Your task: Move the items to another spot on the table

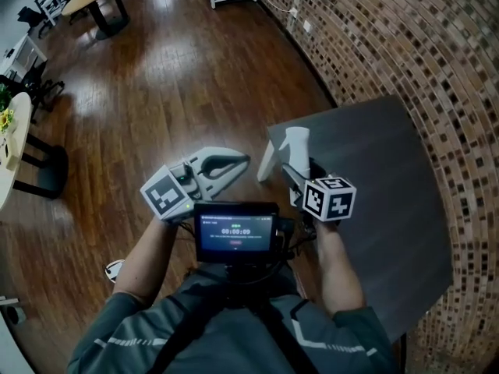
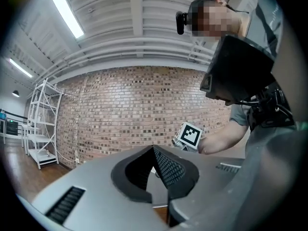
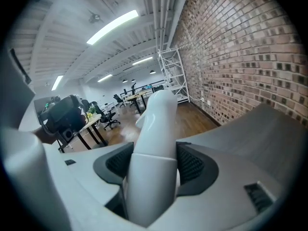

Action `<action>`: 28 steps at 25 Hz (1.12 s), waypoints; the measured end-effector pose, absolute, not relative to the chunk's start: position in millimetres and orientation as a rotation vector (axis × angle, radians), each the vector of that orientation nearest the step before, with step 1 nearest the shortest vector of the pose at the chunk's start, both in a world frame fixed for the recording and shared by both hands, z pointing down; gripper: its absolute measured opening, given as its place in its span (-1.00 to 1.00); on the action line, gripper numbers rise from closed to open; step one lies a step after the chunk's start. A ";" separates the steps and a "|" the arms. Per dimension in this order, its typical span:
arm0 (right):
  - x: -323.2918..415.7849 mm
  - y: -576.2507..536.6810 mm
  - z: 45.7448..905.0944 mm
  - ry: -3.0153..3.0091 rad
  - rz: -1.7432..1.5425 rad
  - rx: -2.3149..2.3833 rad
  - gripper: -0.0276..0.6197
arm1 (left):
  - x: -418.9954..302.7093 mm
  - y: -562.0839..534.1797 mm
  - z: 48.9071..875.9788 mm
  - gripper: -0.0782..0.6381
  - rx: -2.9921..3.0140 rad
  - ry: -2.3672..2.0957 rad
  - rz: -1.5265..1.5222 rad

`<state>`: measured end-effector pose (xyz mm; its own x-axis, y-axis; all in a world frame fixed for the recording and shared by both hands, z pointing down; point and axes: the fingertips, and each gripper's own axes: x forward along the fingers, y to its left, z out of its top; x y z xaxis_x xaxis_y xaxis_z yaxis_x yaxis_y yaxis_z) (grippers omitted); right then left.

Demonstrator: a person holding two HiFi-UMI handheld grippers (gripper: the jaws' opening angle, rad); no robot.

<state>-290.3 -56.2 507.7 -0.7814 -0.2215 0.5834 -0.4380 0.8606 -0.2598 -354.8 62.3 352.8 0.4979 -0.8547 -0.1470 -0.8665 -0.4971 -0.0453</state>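
While the right gripper point(image 3: 153, 163) pinches a glossy, curved white bottle point(image 3: 157, 113), left gripper point(image 2: 155, 153) jaws pressed together

Two grippers point(image 1: 243, 162) point(image 1: 291, 171), one white item point(image 1: 298, 140), one dark table point(image 1: 390, 201)

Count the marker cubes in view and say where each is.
2. One marker cube rides on the left gripper above the wood floor; the other on the right gripper over the grey table. None seems hidden.
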 end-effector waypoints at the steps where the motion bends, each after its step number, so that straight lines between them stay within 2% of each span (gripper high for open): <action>1: -302.8 -63.4 506.3 -2.485 0.511 0.468 -0.04 | -364.2 54.3 352.5 -0.79 -2.621 1.511 0.151; 15: -428.7 -174.5 497.0 -2.476 0.531 0.407 -0.04 | -490.0 -74.9 328.7 -0.79 -2.616 1.517 0.102; 28: -505.6 -265.9 495.4 -2.447 0.579 0.678 -0.04 | -584.7 -175.6 330.8 -0.79 -2.756 1.236 0.182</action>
<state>-505.6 -265.9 495.4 -0.7333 -0.3413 0.5880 -0.5687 0.7819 -0.2552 -584.7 -175.6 330.8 0.6603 -0.7346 -0.1565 -0.7484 -0.6608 -0.0558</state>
